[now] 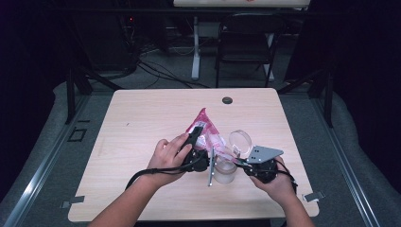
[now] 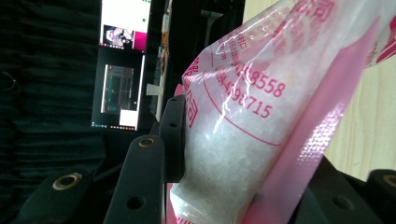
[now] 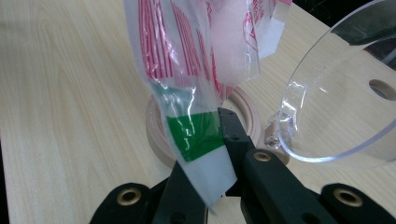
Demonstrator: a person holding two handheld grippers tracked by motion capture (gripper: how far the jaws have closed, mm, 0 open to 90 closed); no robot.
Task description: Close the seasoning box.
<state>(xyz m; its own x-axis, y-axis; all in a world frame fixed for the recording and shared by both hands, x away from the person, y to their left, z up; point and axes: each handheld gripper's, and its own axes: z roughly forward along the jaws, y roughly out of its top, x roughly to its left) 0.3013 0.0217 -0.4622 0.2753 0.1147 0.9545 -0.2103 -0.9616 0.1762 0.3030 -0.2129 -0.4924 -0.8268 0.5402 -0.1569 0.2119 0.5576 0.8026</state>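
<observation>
Crinkly pink-printed plastic bag holds white granules.

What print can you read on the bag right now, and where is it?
"8558": red digits on the bag, the line's start hidden in glare.
"498715": red digits just below, with one or two more before them lost in glare.
Other red characters on the bag: too blurred.
Monitor text: too small.

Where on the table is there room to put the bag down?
The wide left part of the table is bare, from the left hand out to the edge. The far strip by the round hole is bare too. It is crowded in the middle, around the bag and the jar.
</observation>
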